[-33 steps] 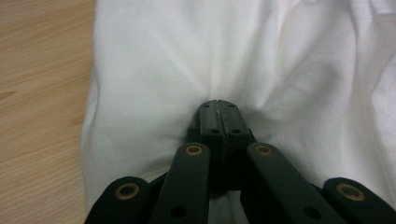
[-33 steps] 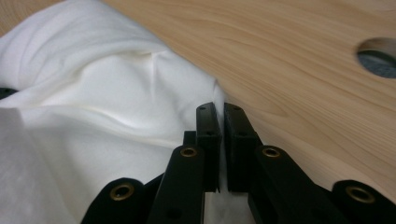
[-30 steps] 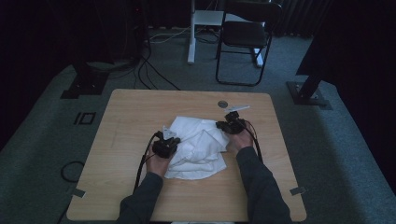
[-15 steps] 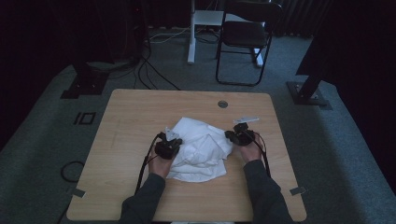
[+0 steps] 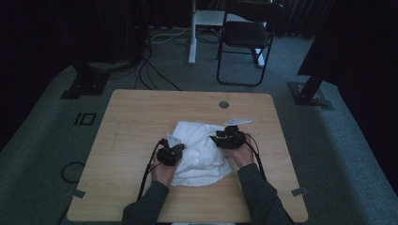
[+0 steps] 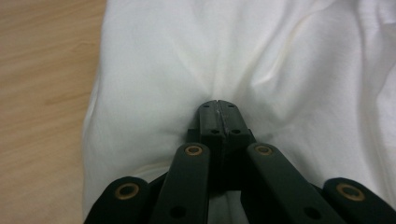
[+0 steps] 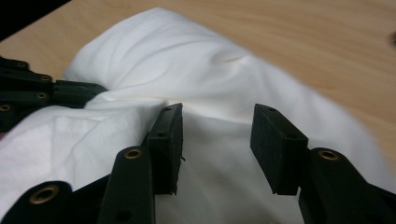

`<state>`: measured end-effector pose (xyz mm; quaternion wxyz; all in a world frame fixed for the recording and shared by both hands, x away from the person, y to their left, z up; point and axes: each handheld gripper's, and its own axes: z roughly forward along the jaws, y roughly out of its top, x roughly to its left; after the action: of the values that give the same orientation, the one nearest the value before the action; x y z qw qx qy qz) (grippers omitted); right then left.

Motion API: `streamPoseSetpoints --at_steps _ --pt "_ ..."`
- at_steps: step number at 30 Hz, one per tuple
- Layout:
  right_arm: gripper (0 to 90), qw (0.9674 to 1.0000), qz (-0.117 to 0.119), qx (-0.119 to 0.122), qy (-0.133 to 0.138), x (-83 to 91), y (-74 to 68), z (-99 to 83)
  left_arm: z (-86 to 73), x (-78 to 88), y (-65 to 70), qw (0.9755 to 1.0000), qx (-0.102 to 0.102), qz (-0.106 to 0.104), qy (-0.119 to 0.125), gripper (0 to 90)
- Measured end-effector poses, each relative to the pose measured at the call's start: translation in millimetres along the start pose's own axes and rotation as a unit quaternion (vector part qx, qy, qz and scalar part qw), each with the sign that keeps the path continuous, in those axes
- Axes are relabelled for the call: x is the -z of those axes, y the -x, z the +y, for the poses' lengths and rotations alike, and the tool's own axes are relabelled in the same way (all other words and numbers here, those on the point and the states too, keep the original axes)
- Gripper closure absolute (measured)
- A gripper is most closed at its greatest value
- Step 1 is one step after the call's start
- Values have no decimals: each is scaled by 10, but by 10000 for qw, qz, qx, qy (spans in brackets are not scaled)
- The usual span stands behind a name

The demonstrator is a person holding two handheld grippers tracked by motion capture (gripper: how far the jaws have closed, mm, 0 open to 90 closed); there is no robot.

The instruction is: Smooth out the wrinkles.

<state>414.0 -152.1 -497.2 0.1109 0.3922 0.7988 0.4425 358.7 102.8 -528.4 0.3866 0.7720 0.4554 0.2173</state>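
A crumpled white cloth (image 5: 202, 152) lies in the middle of the wooden table (image 5: 136, 112). My left gripper (image 5: 170, 153) is at its left edge, shut on a pinch of cloth (image 6: 233, 56); the fabric puckers around the closed tips of this gripper (image 6: 218, 108). At the cloth's right side is my right gripper (image 5: 226, 138), whose jaws have just been opening. In the right gripper view the gripper (image 7: 217, 123) is open over the cloth (image 7: 196, 65), its pads clear of the fabric between them. The left gripper (image 7: 46, 91) shows at that view's left.
A round grommet hole (image 5: 224, 104) sits near the table's far edge. Behind the table stand a black folding chair (image 5: 246, 37) and a white post (image 5: 192, 33), with cables (image 5: 150, 75) on the grey carpet. Black stand bases flank the table at both sides.
The right gripper has drawn back toward the person and opened, letting go of the cloth. The cloth's raised right part has settled. The left gripper has stayed put, shut on the cloth.
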Motion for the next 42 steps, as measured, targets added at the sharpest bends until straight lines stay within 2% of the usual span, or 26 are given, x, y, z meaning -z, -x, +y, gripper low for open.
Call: streamPoseSetpoints --at_steps 2,5,10,11,12,13,16,17,20,22,25,26,29,33,37,39,40,41,42 --pt "534 9997 230 25 -55 1 -34 -24 13 66 -12 9998 28 -202 37 865" --pt "556 9990 429 119 -63 85 -81 -74 32 160 -23 9993 100 -326 127 784" --pt "651 9983 517 221 -159 230 -108 -235 30 255 5 9988 77 -434 219 716" --pt "716 9978 588 225 -191 291 -112 -321 25 273 12 9985 67 -475 258 699" --pt "716 9978 588 225 -191 291 -112 -321 25 273 12 9985 67 -475 258 687" --pt "803 9974 645 267 -195 356 -116 -398 23 275 10 9985 57 -488 261 679" --pt "824 9971 673 292 -219 393 -122 -442 18 276 1 9984 70 -492 268 667" --pt "843 9962 693 403 -341 477 -140 -544 18 288 4 9983 102 -505 285 654" --pt "826 9961 666 458 -362 566 -134 -591 18 339 51 9980 45 -527 343 638" --pt "781 9970 615 416 -225 619 -119 -580 22 372 93 9977 -29 -572 367 617" --pt "609 9987 451 245 78 643 -114 -510 28 406 178 9972 -110 -625 393 595" --pt "597 9987 449 144 214 642 -118 -476 29 418 209 9970 -164 -646 397 594" --pt "546 9971 547 55 530 624 -164 -368 12 450 301 9962 -250 -725 415 590" --pt "509 9962 707 108 489 537 -246 -288 -38 461 423 9949 -401 -858 331 571" --pt "479 9928 1021 248 571 532 -351 -302 -46 493 449 9940 -355 -961 375 584" --pt "471 9920 1065 260 623 536 -370 -300 -40 495 451 9939 -381 -970 361 587" --pt "495 9927 1037 317 523 517 -391 -299 -31 499 448 9936 -369 -1015 342 587" --pt "587 9944 908 381 382 494 -395 -305 -25 506 437 9933 -342 -1041 362 586" --pt "737 9955 807 454 219 478 -394 -321 -16 519 419 9930 -301 -1075 397 586"
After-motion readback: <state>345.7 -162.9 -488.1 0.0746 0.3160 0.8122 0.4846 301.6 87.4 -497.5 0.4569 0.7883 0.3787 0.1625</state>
